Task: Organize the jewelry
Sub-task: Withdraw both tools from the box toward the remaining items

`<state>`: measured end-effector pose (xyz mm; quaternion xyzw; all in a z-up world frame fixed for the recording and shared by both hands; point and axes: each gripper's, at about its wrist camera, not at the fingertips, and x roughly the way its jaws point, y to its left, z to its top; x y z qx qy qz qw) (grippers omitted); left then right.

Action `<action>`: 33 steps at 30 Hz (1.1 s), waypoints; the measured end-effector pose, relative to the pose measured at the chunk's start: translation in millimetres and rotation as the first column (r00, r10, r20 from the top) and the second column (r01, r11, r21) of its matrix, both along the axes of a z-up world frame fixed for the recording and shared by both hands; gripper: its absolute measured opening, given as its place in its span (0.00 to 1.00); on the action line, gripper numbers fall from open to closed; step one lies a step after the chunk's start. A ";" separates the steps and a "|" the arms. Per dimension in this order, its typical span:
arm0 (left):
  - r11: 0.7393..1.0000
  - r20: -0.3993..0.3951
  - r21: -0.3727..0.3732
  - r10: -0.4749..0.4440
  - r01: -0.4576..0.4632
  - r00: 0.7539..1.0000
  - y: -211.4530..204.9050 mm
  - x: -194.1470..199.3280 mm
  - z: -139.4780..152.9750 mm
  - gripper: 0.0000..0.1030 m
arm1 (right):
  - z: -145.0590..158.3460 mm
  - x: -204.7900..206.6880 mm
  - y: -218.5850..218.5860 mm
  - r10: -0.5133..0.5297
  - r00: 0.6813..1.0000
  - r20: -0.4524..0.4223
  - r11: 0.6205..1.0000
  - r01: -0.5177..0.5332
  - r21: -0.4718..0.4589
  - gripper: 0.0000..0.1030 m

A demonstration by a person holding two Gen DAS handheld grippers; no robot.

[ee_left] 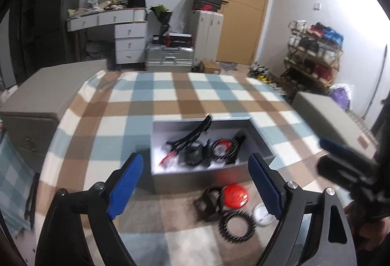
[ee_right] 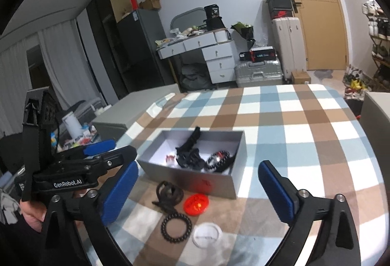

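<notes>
on the checked cloth (ee_right: 280,119) in front of me sits the grey box (ee_right: 226,186), with black jewelry and a dark bead bracelet with red in it (ee_right: 219,159) inside. just in front of the box, on the cloth, lie a tangled black piece (ee_right: 168,196), a red round badge (ee_right: 196,203), a black bead bracelet (ee_right: 176,227) and a white round badge (ee_right: 206,234). my left gripper (ee_left: 195,189) and my right gripper (ee_right: 197,195) both stand wide, nothing between the blue pads (ee_left: 126,189), short of the pieces on the cloth.
</notes>
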<state>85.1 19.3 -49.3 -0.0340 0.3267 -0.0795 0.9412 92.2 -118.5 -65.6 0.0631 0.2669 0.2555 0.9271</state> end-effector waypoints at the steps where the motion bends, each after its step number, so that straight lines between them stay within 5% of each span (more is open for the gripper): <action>1: 1.000 -0.009 0.011 0.005 -0.005 1.000 -0.4 -2.9 -4.3 0.83 | -2.1 -4.5 0.5 -0.009 1.000 0.002 1.000 0.009 -0.018 1.00; 9: 0.999 -0.044 0.048 0.015 -0.013 0.999 -0.8 -28.4 -25.3 0.87 | -20.9 -31.9 10.4 -0.009 1.000 0.000 0.992 0.009 -0.124 1.00; 25: 0.999 -0.170 0.014 0.045 -0.043 0.984 18.1 -53.6 -62.0 0.88 | -76.2 -33.8 17.1 -0.008 0.979 -0.204 0.980 -0.033 -0.198 0.98; 30: 0.999 -0.181 -0.028 0.031 -0.036 0.983 22.5 -54.3 -63.7 0.88 | -80.4 -24.8 18.9 -0.054 0.975 -0.217 0.951 -0.015 -0.308 0.78; 33: 0.999 -0.182 -0.040 0.020 -0.027 0.983 23.4 -54.9 -64.7 0.88 | -82.5 -19.2 22.3 -0.045 0.973 -0.226 0.940 -0.035 -0.339 0.75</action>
